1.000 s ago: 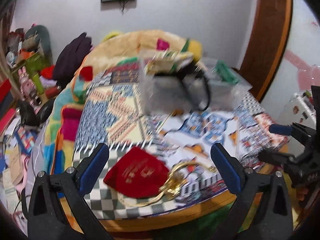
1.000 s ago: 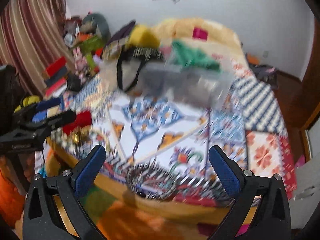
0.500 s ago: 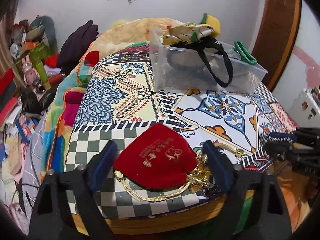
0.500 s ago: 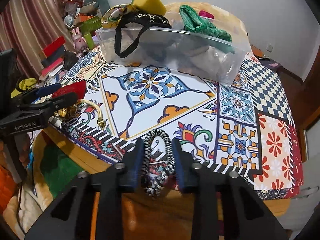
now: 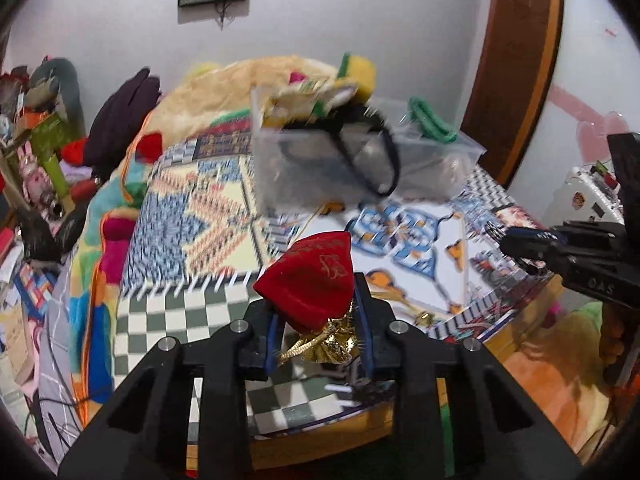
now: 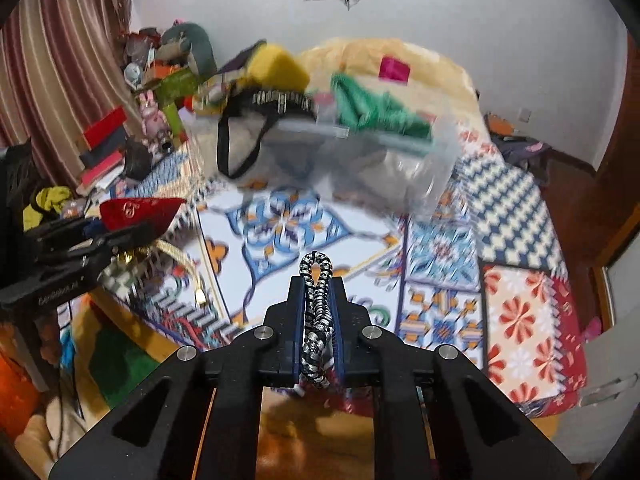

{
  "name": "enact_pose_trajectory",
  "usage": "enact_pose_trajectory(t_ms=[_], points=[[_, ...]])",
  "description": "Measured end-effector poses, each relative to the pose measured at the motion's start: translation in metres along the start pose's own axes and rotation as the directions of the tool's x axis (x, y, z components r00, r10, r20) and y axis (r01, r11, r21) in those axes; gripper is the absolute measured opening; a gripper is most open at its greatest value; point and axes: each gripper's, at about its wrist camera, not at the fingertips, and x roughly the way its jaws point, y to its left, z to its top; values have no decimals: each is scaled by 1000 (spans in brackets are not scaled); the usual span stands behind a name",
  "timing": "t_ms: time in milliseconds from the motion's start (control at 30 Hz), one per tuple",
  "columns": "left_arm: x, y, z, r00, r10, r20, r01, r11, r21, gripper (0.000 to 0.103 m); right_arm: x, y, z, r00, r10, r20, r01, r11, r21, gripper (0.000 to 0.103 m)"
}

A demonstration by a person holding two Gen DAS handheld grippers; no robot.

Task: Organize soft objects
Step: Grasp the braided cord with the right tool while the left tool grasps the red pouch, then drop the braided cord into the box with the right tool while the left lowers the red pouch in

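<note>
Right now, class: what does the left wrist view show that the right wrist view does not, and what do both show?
Left wrist only: the left tool from behind, shut on the red pouch, with its gold tassel between the fingers.

Right wrist only: the right tool shut on a black-and-white cord; striped curtains; stacked books.

Both: the clear bin of soft things, the green item in it, the patterned cloth, and the pouch.

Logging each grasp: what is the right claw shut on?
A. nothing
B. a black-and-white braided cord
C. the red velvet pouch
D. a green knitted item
B: the right claw is shut on the black-and-white braided cord, its loop poking out past the fingertips.
</note>
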Motion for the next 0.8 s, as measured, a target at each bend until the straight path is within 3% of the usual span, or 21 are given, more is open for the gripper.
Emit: enact_pose_trajectory(t_ms=[200, 467, 633, 800], points=[[-26, -17, 25, 994, -31, 101, 27, 999, 44, 31, -25, -8, 26, 994, -20, 108, 18, 1000, 16, 11], [-39, -22, 73, 973, -68, 221, 57, 997, 55, 31, -42, -13, 75, 967, -41, 250, 33, 999, 37, 11], [-34, -20, 106, 958, -60, 280, 46, 997, 58, 31, -36, -15, 101, 956, -49, 290, 39, 998, 41, 11], [-10, -13, 127, 961, -50, 273, 38, 998, 46, 31, -8, -11, 123, 960, -32, 278, 25, 999, 29, 11]])
